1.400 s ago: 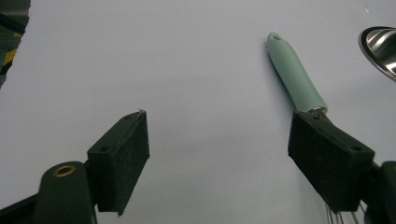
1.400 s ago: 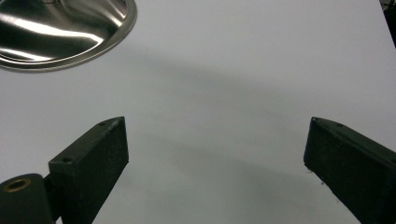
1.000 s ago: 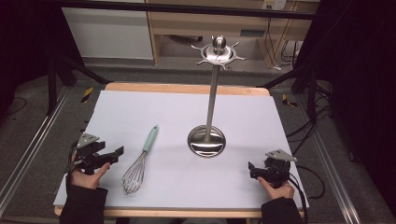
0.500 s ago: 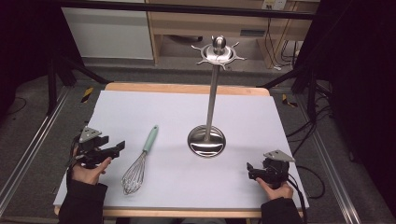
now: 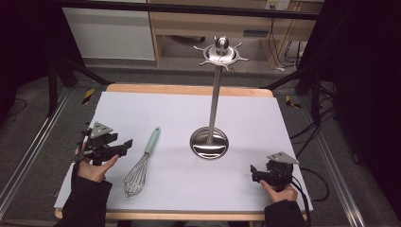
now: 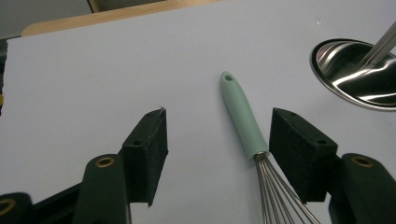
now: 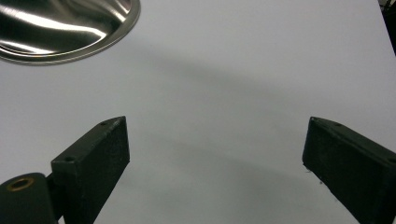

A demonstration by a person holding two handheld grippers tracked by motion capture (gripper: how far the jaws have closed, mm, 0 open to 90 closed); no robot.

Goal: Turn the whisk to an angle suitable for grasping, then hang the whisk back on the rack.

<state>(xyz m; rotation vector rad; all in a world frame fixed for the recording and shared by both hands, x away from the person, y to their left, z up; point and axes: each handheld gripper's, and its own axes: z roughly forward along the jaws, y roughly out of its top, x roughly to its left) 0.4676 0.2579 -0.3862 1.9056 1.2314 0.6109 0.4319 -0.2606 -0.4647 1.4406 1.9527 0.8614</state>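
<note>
A whisk (image 5: 141, 164) with a mint-green handle (image 6: 242, 114) and wire head lies on the white table mat (image 5: 179, 118). My left gripper (image 5: 124, 144) hovers just left of it, pointing right; its jaws have just been closing, and they stand apart with nothing pressed between them. In the left gripper view the handle lies ahead, near the right pad (image 6: 299, 156). A steel utensil stand (image 5: 213, 99) with a round base (image 5: 209, 143) and hooked top rises mid-table. My right gripper (image 5: 254, 172) rests open at the front right, over bare mat (image 7: 224, 93).
The stand's base (image 7: 65, 28) lies ahead and left of the right gripper. A wooden table edge (image 5: 189, 89) runs along the back. Metal frame rails (image 5: 28, 151) and cables (image 5: 307, 142) flank the table.
The left hand has lifted and moved away from the front edge, toward the whisk handle, and its jaws have narrowed. The right hand has stayed in place.
</note>
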